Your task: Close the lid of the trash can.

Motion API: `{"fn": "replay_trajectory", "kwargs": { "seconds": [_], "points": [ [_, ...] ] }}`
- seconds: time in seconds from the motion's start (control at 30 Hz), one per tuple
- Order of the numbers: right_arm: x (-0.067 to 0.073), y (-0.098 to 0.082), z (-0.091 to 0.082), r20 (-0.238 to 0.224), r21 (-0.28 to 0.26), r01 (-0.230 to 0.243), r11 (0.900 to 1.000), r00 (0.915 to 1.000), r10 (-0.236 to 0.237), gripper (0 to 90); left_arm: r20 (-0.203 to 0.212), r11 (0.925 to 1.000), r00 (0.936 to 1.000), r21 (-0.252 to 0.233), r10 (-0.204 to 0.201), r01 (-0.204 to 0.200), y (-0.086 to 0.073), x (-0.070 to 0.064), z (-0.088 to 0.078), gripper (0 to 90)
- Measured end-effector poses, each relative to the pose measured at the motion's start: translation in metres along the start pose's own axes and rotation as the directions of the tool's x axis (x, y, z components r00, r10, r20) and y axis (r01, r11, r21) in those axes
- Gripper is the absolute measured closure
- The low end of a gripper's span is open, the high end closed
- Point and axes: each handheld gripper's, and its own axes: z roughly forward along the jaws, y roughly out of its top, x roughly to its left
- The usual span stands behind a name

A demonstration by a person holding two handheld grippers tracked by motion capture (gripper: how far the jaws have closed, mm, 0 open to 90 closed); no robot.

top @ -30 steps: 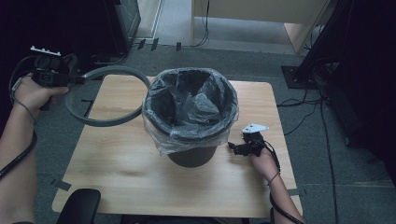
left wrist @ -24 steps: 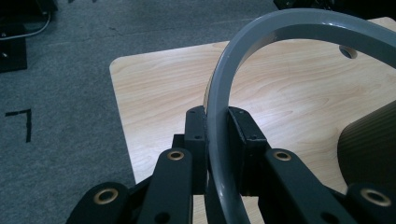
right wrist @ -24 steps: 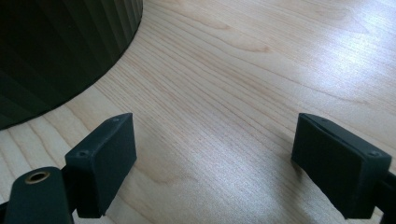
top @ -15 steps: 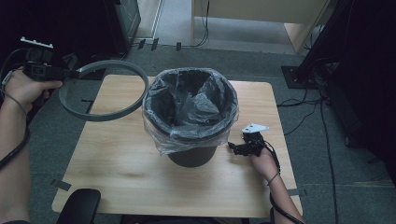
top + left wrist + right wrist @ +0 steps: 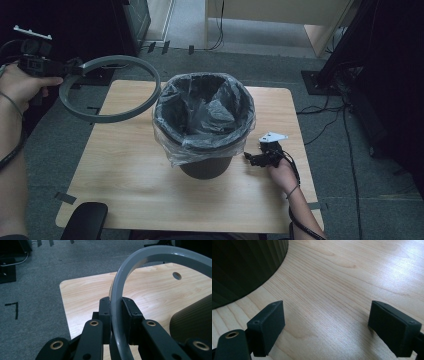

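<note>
A dark ribbed waste bin [image 5: 206,162] lined with a clear plastic bag [image 5: 200,117] stands in the middle of the wooden table [image 5: 125,170]. My left gripper [image 5: 75,67] is shut on a grey plastic ring [image 5: 107,117], held in the air over the table's far left corner. In the left gripper view both pads clamp the ring's band [image 5: 116,307], which arcs up and to the right. My right gripper [image 5: 250,157] rests low on the table just right of the bin, its jaws open with only bare wood [image 5: 324,315] between them.
Grey carpet with cables and tape marks surrounds the table. A black chair back [image 5: 85,222] sits at the near left edge. A dark cabinet [image 5: 135,20] and a black stand [image 5: 345,45] lie beyond the table. The tabletop has a round hole [image 5: 177,275].
My left hand has lifted the grey ring higher above the table's left corner. The right hand and the bin have stayed put.
</note>
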Motion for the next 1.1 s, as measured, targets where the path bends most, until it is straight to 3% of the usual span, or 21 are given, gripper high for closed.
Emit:
{"fn": "replay_trajectory", "kwargs": {
  "seconds": [0.33,0.67,1.1],
  "points": [
    [0.000,0.000,0.000,0.000,0.000,0.000,1.000,1.0000,0.000,13.1,0.023,0.9997,0.9996,-0.017,0.018,-0.018,0.016,-0.014,-0.008,78.6],
    [0.000,0.000,0.000,0.000,0.000,0.000,1.000,1.0000,0.000,13.1,0.049,0.9974,0.9965,-0.029,0.067,-0.066,0.028,-0.034,0.000,78.7],
    [0.000,0.000,0.000,0.000,0.001,0.000,1.000,1.0000,0.000,13.1,0.078,0.9945,0.9919,-0.039,0.100,-0.097,0.039,-0.056,0.008,78.7]
  ]
}}
